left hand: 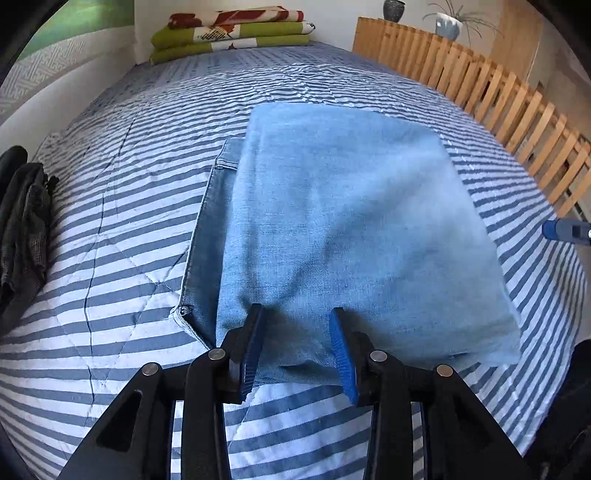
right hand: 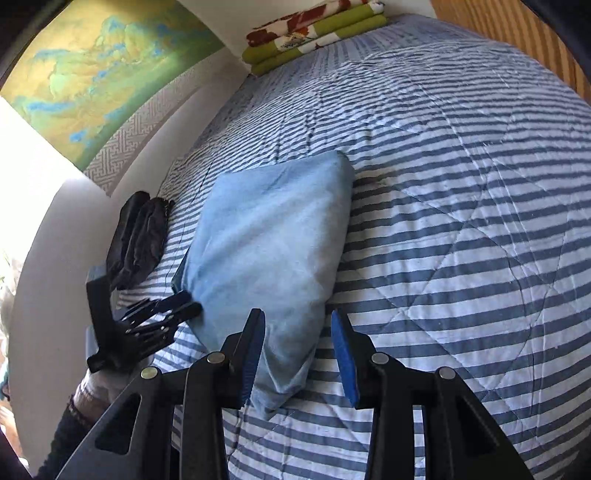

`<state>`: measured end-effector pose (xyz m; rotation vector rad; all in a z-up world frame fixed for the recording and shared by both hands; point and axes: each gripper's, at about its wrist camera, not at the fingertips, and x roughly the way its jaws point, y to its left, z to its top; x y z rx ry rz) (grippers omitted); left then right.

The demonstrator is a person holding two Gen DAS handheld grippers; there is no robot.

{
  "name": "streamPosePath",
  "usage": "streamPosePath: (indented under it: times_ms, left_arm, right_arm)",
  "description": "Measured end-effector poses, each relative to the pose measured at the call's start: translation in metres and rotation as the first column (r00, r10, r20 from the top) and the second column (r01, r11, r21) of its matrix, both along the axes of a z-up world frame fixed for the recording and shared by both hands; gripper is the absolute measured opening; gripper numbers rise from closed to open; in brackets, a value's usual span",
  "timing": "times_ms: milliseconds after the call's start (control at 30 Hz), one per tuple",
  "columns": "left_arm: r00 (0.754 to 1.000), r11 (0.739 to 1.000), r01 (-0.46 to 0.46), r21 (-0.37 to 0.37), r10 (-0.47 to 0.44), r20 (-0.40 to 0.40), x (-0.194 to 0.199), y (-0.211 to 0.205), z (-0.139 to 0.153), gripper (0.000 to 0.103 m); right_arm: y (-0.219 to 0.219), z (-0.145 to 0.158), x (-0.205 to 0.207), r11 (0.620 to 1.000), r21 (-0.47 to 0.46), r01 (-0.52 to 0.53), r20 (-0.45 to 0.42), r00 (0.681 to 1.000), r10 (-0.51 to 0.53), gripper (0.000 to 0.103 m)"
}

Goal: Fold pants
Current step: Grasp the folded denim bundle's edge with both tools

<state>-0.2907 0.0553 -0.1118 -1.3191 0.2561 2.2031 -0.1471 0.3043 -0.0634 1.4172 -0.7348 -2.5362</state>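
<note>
Folded pants point(left hand: 343, 229) lie on the striped quilt point(left hand: 122, 206).

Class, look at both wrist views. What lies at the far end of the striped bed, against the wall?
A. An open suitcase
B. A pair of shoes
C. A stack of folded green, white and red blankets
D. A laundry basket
C: folded blankets in green, white and red sit stacked at the head of the striped bed, far beyond the folded jeans.

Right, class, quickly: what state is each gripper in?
Left gripper: open, nothing gripped, above the folded jeans.
Right gripper: open, holding nothing.
</note>
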Motion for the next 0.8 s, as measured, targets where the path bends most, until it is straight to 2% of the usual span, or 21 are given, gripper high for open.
streamPosePath:
  times_ms: [33, 67, 100, 133, 200, 267, 400, 533, 600, 667, 700, 733, 767, 800]
  left_arm:
    - [1.000, 1.000, -0.010, 0.022, 0.010, -0.001, 0.000, -0.007, 0.008, 0.038]
    - [1.000, 0.999, -0.017, 0.049, 0.018, -0.023, 0.000, -0.014, 0.020, 0.039]
    - [0.999, 0.997, -0.024, 0.067, 0.027, -0.042, -0.002, -0.021, 0.031, 0.046]
    - [0.998, 0.995, -0.043, 0.086, 0.047, -0.047, -0.009, -0.030, 0.041, 0.051]
    - [0.997, 0.988, -0.073, 0.134, 0.075, -0.010, -0.024, -0.044, 0.056, 0.079]
    - [0.995, 0.981, -0.098, 0.169, 0.092, 0.044, -0.048, -0.051, 0.059, 0.084]
    - [0.986, 0.978, -0.102, 0.181, 0.074, 0.151, -0.085, -0.032, 0.047, 0.088]
    - [0.976, 0.986, -0.095, 0.135, 0.065, 0.210, -0.112, -0.001, 0.014, 0.088]
    - [0.977, 0.988, -0.102, 0.114, 0.078, 0.197, -0.120, 0.008, 0.006, 0.088]
    - [0.983, 0.990, -0.111, 0.082, 0.097, 0.157, -0.127, 0.018, 0.000, 0.088]
    - [0.988, 0.993, -0.112, 0.044, 0.107, 0.107, -0.130, 0.024, -0.003, 0.088]
    - [0.991, 0.991, -0.129, -0.030, 0.130, 0.043, -0.136, 0.029, -0.008, 0.088]
    - [0.989, 0.985, -0.145, -0.094, 0.145, 0.001, -0.143, 0.035, -0.016, 0.089]
    - [0.989, 0.981, -0.149, -0.124, 0.149, -0.006, -0.150, 0.038, -0.022, 0.090]
  right_arm:
    - [-0.004, 0.007, -0.004, 0.999, 0.032, -0.006, 0.005, 1.000, 0.005, 0.036]
    - [-0.007, 0.014, -0.010, 0.998, 0.067, -0.009, 0.006, 1.000, 0.008, 0.041]
    - [-0.008, 0.019, -0.013, 0.996, 0.091, -0.006, 0.003, 1.000, 0.006, 0.052]
    - [-0.007, 0.022, -0.019, 0.994, 0.113, 0.003, -0.006, 1.000, -0.002, 0.057]
    - [-0.006, 0.023, -0.030, 0.989, 0.143, 0.032, -0.030, 0.999, -0.027, 0.070]
    - [-0.004, 0.012, -0.044, 0.984, 0.170, 0.047, -0.022, 0.999, -0.043, 0.074]
    - [0.003, -0.023, -0.066, 0.993, 0.100, 0.065, 0.043, 0.997, -0.070, 0.075]
    - [0.015, -0.055, -0.082, 0.995, 0.030, 0.093, 0.104, 0.990, -0.095, 0.075]
    - [0.022, -0.067, -0.088, 0.993, -0.023, 0.115, 0.125, 0.986, -0.111, 0.075]
    - [0.021, -0.075, -0.093, 0.993, -0.032, 0.117, 0.141, 0.984, -0.111, 0.075]
    - [0.016, -0.079, -0.096, 0.994, -0.018, 0.104, 0.147, 0.984, -0.100, 0.074]
    - [0.009, -0.081, -0.097, 0.997, 0.016, 0.081, 0.151, 0.985, -0.082, 0.075]
    - [-0.003, -0.083, -0.097, 0.997, 0.068, 0.041, 0.156, 0.986, -0.051, 0.075]
    - [-0.021, -0.083, -0.096, 0.988, 0.151, -0.024, 0.154, 0.988, 0.000, 0.075]
